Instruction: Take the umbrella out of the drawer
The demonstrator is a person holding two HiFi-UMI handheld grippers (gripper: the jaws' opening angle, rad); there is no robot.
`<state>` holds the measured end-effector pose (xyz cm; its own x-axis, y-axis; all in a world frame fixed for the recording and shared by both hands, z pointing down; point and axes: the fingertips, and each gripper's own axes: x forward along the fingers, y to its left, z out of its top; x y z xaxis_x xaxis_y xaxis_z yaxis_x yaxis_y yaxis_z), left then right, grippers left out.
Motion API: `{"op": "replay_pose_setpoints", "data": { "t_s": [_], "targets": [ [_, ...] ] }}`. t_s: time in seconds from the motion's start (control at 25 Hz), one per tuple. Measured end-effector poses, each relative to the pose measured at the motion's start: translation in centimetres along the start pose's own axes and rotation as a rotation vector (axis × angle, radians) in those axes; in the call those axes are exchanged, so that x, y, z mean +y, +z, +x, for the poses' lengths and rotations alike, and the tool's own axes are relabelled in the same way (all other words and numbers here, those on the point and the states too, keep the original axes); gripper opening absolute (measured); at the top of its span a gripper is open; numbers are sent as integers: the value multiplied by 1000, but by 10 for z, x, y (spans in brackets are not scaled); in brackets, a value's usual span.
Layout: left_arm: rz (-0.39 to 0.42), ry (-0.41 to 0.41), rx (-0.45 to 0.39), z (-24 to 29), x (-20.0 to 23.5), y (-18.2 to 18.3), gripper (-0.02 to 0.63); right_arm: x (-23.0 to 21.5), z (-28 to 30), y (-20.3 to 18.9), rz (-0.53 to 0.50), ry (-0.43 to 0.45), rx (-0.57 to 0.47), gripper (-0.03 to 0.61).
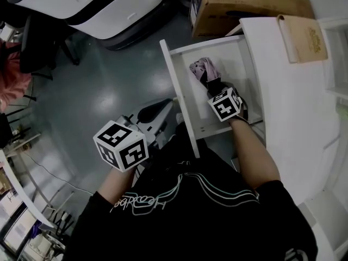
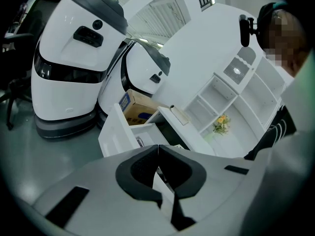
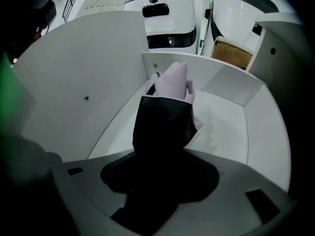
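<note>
At the left side, white machines (image 2: 69, 58) with black bands stood on the grey floor (image 1: 103, 80). In front of them, the person held the left gripper (image 2: 158, 146) low over the floor, away from the furniture, and its marker cube (image 1: 120, 145) faced upward. The two jaws of this gripper were closed tip against tip, and nothing was between them.

More to the right, a white drawer (image 1: 179, 91) was pulled far out of a white cabinet (image 1: 293, 107). The umbrella (image 1: 202, 68) lay inside the drawer, on its bottom. It was folded. Its pink cloth pointed away from the person, and its black end pointed toward the person.

The right gripper (image 3: 160, 167) reached steeply down into the drawer from above, and its own marker cube (image 1: 225, 104) sat over the black end of the umbrella. Its jaws stood wide, one on each side of this black end, which filled the gap between them. I saw no squeeze on the fabric, and the umbrella was not lifted from the drawer bottom.

Behind the drawer, a brown cardboard box (image 1: 244, 7) stood on the floor beside the cabinet. On top of the cabinet, at the right, lay a flat tan book (image 1: 303, 37), and further right there were white open shelves (image 2: 231, 97).
</note>
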<state>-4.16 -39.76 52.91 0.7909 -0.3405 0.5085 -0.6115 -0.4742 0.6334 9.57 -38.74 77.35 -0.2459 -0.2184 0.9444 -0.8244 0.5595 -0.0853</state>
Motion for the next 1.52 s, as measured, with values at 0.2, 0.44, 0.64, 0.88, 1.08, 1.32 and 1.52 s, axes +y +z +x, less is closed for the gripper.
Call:
{"op": "replay_pose_setpoints", "data": {
  "t_s": [0.2,0.44,0.64,0.88,1.08,1.32,1.52],
  "targets": [
    [15,-4,0,-17,-6,5,21,2,-8,3,24,12,8,206],
    [26,-16,3,-38,-18,-1,21,5,-35,13,103,-5,-42,205],
    [54,-36,-28,-57,-35,1,21,19,-79,27,134,-14,-137,206],
    [111,-67,-54,-88,-67,-7,21,48,-156,40,200,-8,-308,206],
    [174,-95,-72,-122,-102,-20,21,86,-231,43,207,-25,-461,206],
    [230,-133,-90,-158,-144,-41,21,144,-310,30,198,-36,-613,206],
    [254,-153,-111,-184,-168,-53,21,184,-358,19,183,-42,-704,206]
  ]
}}
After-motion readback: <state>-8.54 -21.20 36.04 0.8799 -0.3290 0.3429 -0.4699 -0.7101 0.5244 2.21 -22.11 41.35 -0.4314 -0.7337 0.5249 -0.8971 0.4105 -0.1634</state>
